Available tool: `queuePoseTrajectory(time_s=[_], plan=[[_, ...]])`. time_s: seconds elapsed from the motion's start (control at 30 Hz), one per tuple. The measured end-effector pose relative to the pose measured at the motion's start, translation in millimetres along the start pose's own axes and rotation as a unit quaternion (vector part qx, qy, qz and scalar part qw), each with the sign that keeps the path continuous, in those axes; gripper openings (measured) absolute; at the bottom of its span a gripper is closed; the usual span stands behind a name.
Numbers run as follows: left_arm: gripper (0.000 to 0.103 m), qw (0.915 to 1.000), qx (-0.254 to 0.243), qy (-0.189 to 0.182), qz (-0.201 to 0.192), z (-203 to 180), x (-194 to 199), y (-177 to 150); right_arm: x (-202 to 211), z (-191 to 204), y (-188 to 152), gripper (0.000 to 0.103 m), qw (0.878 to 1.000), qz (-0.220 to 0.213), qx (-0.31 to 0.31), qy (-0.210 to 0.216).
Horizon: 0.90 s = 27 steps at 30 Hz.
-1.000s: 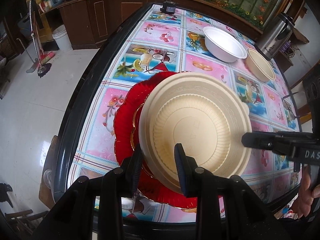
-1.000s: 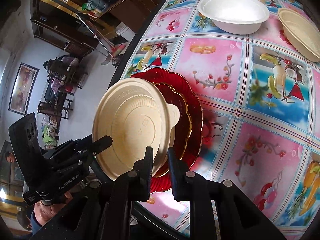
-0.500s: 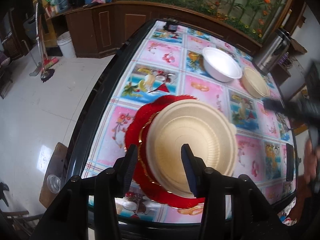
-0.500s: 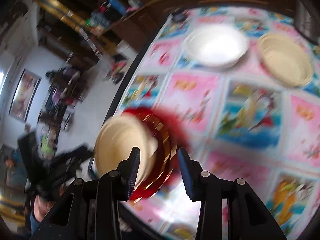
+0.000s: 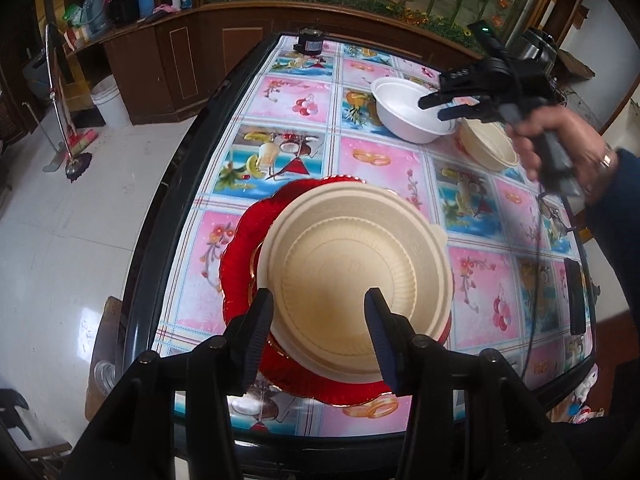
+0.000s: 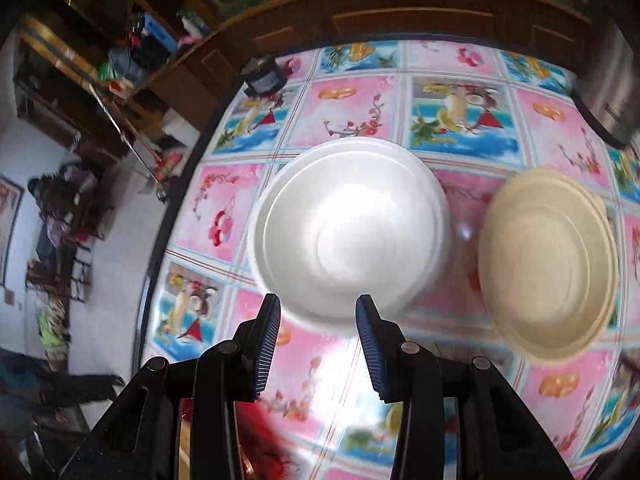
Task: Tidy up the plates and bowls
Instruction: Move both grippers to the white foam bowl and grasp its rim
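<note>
L gripper [image 5: 318, 322] hangs w/ jaws apart, nothing pinched – they've just been opening, and the beige plate [image 5: 354, 280] sits right below and ahead of the tips, its near rim showing between them but the pads not pressing it. That plate lies stacked on a red plate [image 5: 236, 264], whose scalloped edge pokes out to the L and below the gripper. Both rest on the table [image 5: 296, 100] w/ its pink-and-blue picture cloth. Farther out, up and to the R of the L gripper, a white bowl [image 5: 404, 114] and just beside it a beige bowl [image 5: 486, 148], apparently touching or nearly so. The R gripper [image 5: 438, 106] hovers over the white bowl's far side, held by a hand [image 5: 560, 136]. In the R wrist view, R gripper [image 6: 318, 318] – jaws apart after just opening, empty – has the white bowl [image 6: 348, 224] directly ahead of its tips, not touched; beige bowl [image 6: 548, 260] ahead to the R. View is motion-blurred. Beyond, at the table's far edge, a small dark object [image 6: 262, 74], ahead-left.
</note>
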<state>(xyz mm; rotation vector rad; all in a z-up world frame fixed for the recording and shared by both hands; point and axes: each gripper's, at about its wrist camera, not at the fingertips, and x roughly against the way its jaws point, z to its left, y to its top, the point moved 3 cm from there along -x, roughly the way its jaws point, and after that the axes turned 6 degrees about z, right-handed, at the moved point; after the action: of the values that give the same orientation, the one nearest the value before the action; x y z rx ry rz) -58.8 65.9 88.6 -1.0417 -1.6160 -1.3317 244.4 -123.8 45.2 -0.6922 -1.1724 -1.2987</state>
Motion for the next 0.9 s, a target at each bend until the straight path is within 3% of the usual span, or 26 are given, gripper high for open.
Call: queuePoseTrajectory(time_s=[0.23, 0.43, 0.63, 0.77, 0.83, 0.9], plan=[[0.046, 1.0, 0.004, 0.001, 0.003, 6, -3, 4, -44, -10, 15, 0.043, 0.997, 0.062, 0.007, -0.042], [0.046, 0.9999, -0.013, -0.01, 0.002, -9, -6, 16, -31, -7, -21, 0.043, 0.994, 0.087, 0.05, -0.054], [0.046, 0.9985, -0.044, -0.031, 0.006, -42, -11, 23, -12, -30, -105, 0.043, 0.988, 0.13, 0.065, -0.051], [0.046, 0.9964, -0.072, -0.045, 0.005, -72, -11, 27, 3, -60, -180, 0.043, 0.986, 0.157, 0.052, -0.038], [0.046, 0.9949, -0.085, -0.054, 0.007, -88, -12, 28, 17, -72, -210, 0.043, 0.987, 0.154, 0.043, -0.031], [0.046, 0.9925, -0.1, -0.069, 0.013, -108, -14, 28, 40, -80, -231, 0.043, 0.991, 0.129, 0.03, 0.004]])
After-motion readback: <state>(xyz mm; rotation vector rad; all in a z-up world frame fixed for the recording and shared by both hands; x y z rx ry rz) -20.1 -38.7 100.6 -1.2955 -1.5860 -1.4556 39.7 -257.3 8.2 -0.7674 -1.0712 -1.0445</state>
